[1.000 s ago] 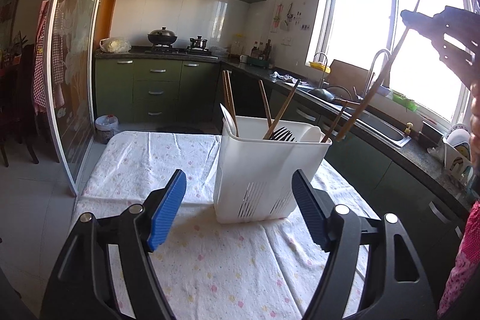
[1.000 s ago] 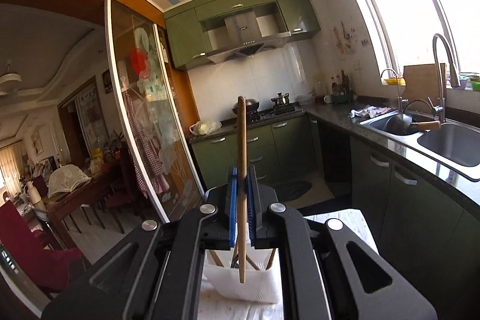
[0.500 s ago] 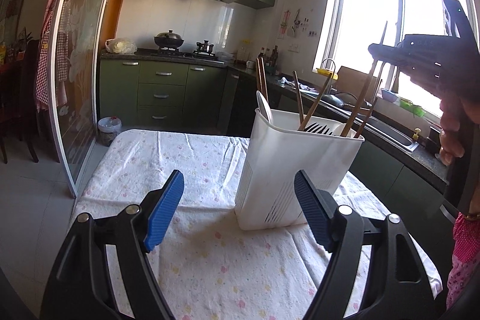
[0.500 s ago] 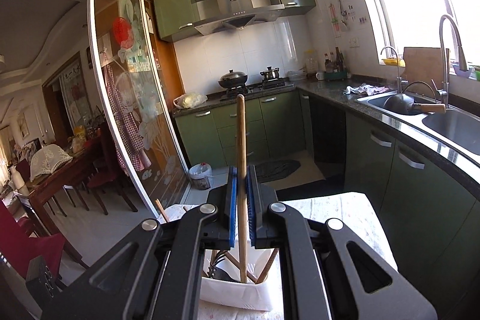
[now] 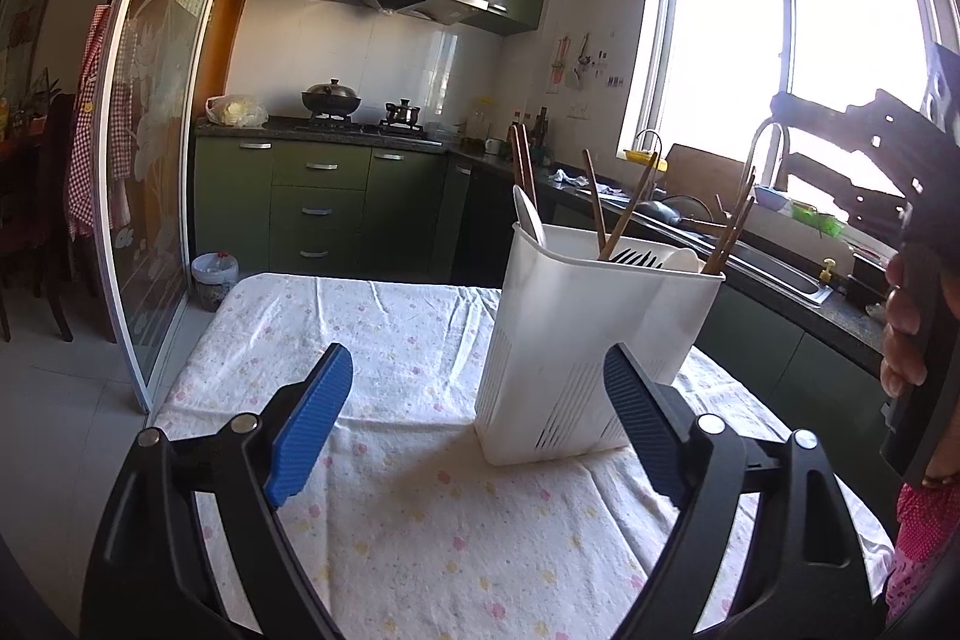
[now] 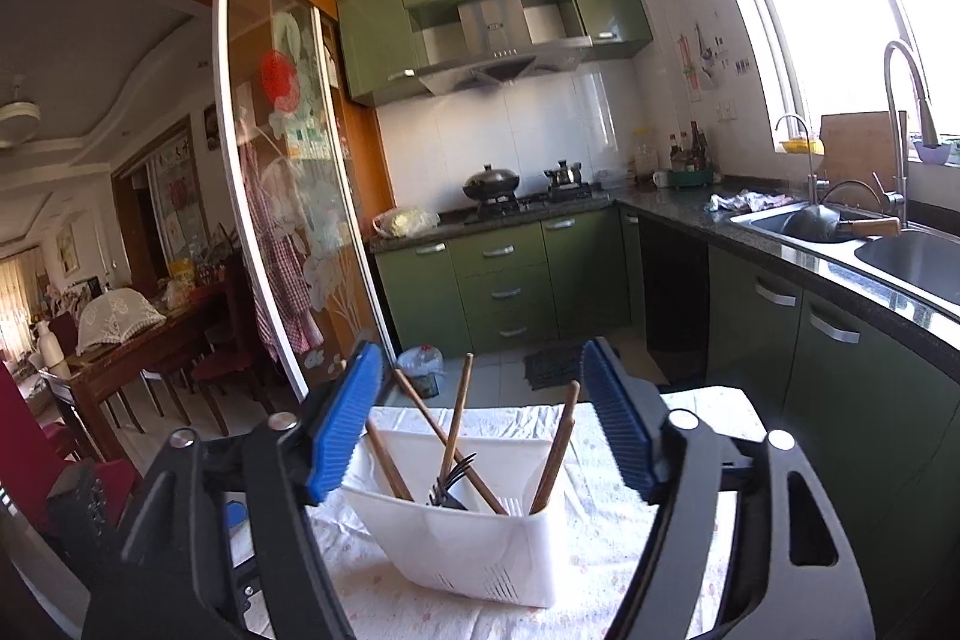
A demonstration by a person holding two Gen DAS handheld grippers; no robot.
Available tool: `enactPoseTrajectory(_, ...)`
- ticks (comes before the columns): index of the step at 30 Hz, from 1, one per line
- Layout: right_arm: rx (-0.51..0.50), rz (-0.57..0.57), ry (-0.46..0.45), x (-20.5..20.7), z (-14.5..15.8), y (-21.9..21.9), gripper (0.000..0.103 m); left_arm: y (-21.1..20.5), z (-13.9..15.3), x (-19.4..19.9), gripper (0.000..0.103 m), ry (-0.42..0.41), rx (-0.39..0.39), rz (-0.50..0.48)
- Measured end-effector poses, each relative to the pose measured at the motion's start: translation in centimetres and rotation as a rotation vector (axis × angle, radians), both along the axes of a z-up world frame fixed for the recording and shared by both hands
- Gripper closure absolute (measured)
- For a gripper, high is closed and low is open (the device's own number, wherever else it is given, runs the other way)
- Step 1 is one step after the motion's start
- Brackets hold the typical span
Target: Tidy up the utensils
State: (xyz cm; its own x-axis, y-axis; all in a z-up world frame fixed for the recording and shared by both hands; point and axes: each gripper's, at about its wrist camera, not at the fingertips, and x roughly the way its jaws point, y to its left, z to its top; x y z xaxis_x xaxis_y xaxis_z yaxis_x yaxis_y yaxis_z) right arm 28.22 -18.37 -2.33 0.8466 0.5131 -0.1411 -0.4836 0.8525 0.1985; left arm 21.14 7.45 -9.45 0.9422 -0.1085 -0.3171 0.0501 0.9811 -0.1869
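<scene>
A white plastic utensil holder stands on the flowered tablecloth; it also shows in the right wrist view. It holds several wooden chopsticks, a black fork and a white spoon. My left gripper is open and empty, low over the cloth just in front of the holder. My right gripper is open and empty, held above the holder; in the left wrist view it shows at the right edge.
Green kitchen cabinets and a stove with a pot stand behind the table. A counter with a sink and tap runs along the right under the window. A glass sliding door is on the left.
My right gripper opened and let go of the chopstick, which now stands in the holder. The left gripper shifted slightly, and the holder sits further right in its view.
</scene>
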Motion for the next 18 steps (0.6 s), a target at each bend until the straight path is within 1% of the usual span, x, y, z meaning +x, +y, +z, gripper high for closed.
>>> enactPoseTrajectory(3, -0.016, -0.038, -0.042, -3.4, -1.6, -1.6, 0.02, -0.1, 0.1, -0.5, 0.02, -0.018, 0.017, -0.004)
enactPoseTrajectory(8, -0.027, -0.064, -0.064, -8.6, -4.7, -4.3, 0.011, -0.6, 0.4, -1.6, 0.018, -0.062, 0.061, -0.016)
enactPoseTrajectory(10, -0.044, -0.076, -0.099, -10.4, -6.0, -5.3, 0.005, -0.7, 0.5, -2.3, 0.016, -0.077, 0.074, -0.019)
enactPoseTrajectory(12, -0.044, -0.081, -0.13, -11.7, -7.5, -6.3, 0.005, -0.6, 0.4, -3.2, 0.015, -0.083, 0.083, -0.009)
enactPoseTrajectory(15, -0.041, -0.093, -0.09, -12.3, -9.5, -7.4, 0.005, 0.0, 0.2, -4.4, 0.015, -0.081, 0.068, 0.01)
enactPoseTrajectory(18, -0.031, -0.113, -0.061, -12.4, -10.6, -8.4, 0.005, 1.1, -0.1, -5.7, 0.015, -0.065, 0.037, 0.039)
